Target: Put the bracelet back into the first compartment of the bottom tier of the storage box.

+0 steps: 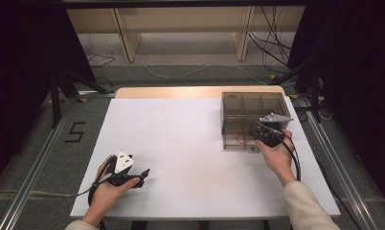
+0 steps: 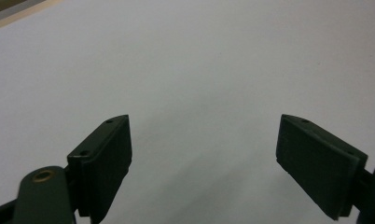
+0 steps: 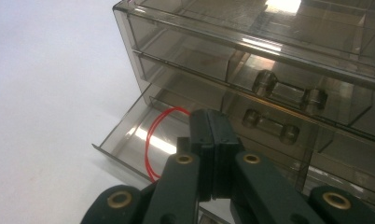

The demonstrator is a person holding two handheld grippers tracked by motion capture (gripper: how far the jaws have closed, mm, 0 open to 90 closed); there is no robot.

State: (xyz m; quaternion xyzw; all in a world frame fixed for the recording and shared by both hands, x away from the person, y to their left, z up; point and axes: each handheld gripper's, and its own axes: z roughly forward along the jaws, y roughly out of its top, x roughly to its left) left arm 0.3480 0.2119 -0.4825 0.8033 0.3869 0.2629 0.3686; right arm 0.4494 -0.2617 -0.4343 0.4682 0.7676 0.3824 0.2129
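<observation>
Overhead light is brightening the white rectangular tabletop while the frame's left and right edges are staying dark. Glare is streaking the smoky transparent plastic drawer box at upper right; black jaws are blurring slightly.

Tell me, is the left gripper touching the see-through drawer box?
Apart. The high view shows the left gripper near the table's front left, with bare white table between it and the drawer box at the far right.
</observation>
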